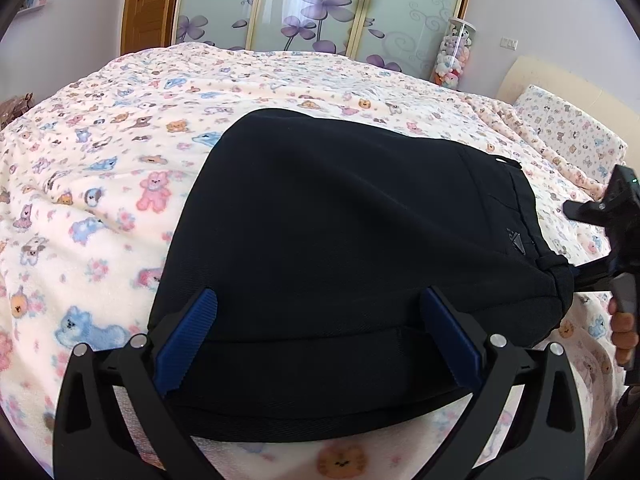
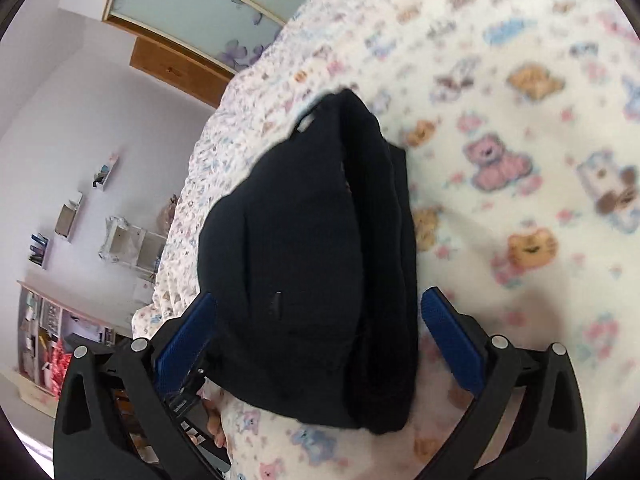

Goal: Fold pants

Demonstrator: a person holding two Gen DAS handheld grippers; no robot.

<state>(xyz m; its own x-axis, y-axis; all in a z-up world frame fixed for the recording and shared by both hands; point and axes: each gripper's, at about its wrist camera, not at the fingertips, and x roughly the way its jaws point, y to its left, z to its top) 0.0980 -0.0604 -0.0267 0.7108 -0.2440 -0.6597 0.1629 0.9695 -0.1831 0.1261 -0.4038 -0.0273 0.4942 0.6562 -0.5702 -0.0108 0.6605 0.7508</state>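
The black pants (image 1: 340,240) lie folded into a thick bundle on the bed; a small logo and the waistband show at its right end. My left gripper (image 1: 320,336) is open, its blue pads (image 1: 192,336) standing either side of the bundle's near edge. My right gripper (image 1: 580,240) comes in at the bundle's right end, with a hand (image 1: 624,332) on its handle. In the right wrist view the pants (image 2: 304,264) appear as stacked layers seen end on. There my right gripper (image 2: 320,336) is open and straddles that end.
A cream blanket (image 1: 100,160) printed with cartoon animals covers the whole bed. A matching pillow (image 1: 572,128) leans on the headboard at right. Sliding wardrobe doors (image 1: 320,4) and a tube of plush toys (image 1: 454,56) stand behind. Shelves and a desk (image 2: 60,320) line the far wall.
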